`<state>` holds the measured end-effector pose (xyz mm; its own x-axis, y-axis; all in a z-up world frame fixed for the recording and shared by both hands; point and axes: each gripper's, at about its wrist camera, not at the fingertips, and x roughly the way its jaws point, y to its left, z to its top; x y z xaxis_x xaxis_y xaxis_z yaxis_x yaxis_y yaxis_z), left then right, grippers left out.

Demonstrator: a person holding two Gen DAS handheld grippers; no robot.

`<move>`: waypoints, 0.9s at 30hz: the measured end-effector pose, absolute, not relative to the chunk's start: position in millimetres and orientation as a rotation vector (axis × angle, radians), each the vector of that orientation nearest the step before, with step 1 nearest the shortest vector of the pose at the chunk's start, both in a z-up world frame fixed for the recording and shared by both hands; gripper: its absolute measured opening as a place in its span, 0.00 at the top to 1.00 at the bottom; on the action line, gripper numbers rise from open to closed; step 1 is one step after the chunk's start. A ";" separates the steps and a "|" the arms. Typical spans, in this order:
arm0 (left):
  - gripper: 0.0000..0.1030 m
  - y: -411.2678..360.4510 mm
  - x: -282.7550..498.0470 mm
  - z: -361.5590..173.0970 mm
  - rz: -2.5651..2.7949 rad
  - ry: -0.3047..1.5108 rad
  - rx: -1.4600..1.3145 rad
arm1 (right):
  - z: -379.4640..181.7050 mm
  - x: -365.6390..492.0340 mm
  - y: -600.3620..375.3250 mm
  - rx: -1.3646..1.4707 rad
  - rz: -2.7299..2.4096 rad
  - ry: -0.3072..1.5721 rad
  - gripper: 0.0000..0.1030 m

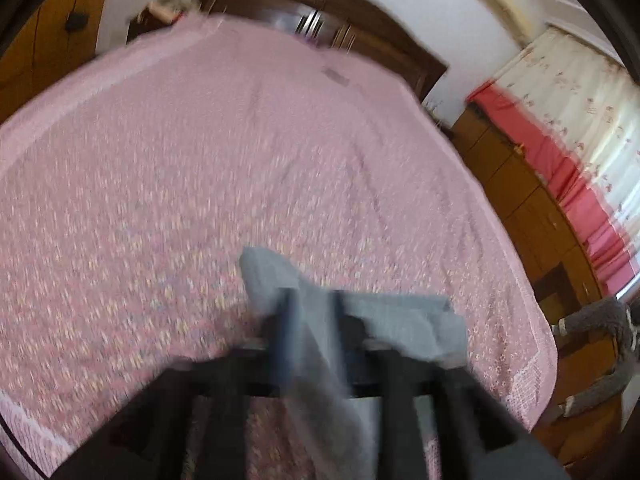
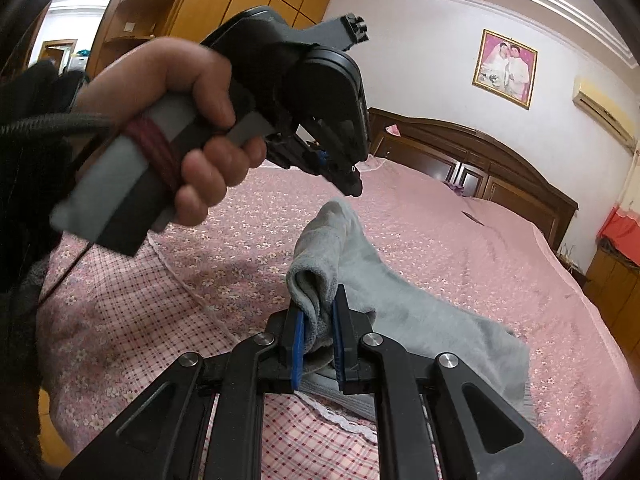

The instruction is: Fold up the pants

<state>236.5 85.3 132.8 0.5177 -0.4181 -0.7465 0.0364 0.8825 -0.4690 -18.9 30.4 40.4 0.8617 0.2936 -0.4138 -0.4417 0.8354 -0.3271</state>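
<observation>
Pants (image 2: 400,304) pinched at one bunched edge, other side free

My right gripper (image 2: 318,332) was nearly closed, its blue pads (image 2: 298,340) clamped on a thick, rolled bunch of the grey cloth. From that pinch the garment sloped away and down to the right, and its far end lay on the pink flowered bedspread (image 2: 460,216). A loose hump of it stood up just beyond the jaws.

My left gripper (image 2: 352,184), held in my left hand (image 2: 192,120), hung just above that hump. Its tips looked clear of the cloth in the right wrist view. Its own view was badly blurred: the jaws stood partly apart there, with grey fabric showing in the gap, but I judged they gripped nothing.

The cloth looked like soft, fuzzy fleece. I judged it light, limp and a little springy, with no stiffness to hold a crease by itself. It would sag from any single hold and drag on the bedspread rather than slide freely. Nothing about it seemed fragile, so a firm squeeze was safe. The bulk was the trouble, since a rolled bunch could slip out layer by layer.

I reckoned the better holds were flat edges: the waistband or a hem, taken at two corners well apart, so that the fabric hung straight between the grippers. Which end I had hold of, I could not tell.
</observation>
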 end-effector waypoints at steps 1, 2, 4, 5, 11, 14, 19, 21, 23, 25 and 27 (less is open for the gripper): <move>0.34 81.5 238.4 129.4 -0.277 1.024 -0.423 | 41.5 -19.9 29.9 -0.427 0.397 0.355 0.88; 0.34 75.2 240.7 126.3 -0.264 1.051 -0.399 | 43.3 -20.6 27.7 -0.420 0.399 0.354 0.88; 0.36 62.7 243.6 122.3 -0.191 1.093 -0.304 | 43.9 -22.2 28.0 -0.410 0.398 0.358 0.88; 0.38 57.3 241.9 121.9 -0.121 1.105 -0.258 | 43.8 -23.4 26.3 -0.408 0.395 0.359 0.88; 0.30 79.7 200.8 158.9 0.071 0.927 -0.228 | 43.8 -27.3 19.6 -0.370 0.410 0.361 0.88; 0.34 92.7 208.3 138.2 0.032 1.082 -0.323 | 42.3 -30.3 15.4 -0.361 0.398 0.356 0.88; 0.90 102.3 226.3 116.8 -0.050 1.174 -0.503 | 44.4 -27.6 9.9 -0.313 0.419 0.369 0.88; 0.91 96.8 232.4 125.5 -0.088 1.159 -0.510 | 44.6 -25.4 7.3 -0.311 0.431 0.365 0.89; 0.91 85.7 237.0 136.8 -0.104 1.149 -0.451 | 43.4 -25.3 4.3 -0.307 0.428 0.354 0.89; 0.92 59.0 237.8 153.7 -0.136 1.125 -0.328 | 44.8 -23.4 -2.9 -0.277 0.424 0.351 0.89; 0.92 36.2 234.5 168.2 -0.175 1.101 -0.238 | 49.1 -24.5 -9.9 -0.265 0.408 0.337 0.89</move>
<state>234.5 36.2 168.2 0.4434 -0.2570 -0.8587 0.0217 0.9608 -0.2763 -24.5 -9.9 49.1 0.8638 0.3414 -0.3705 -0.4283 0.8849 -0.1830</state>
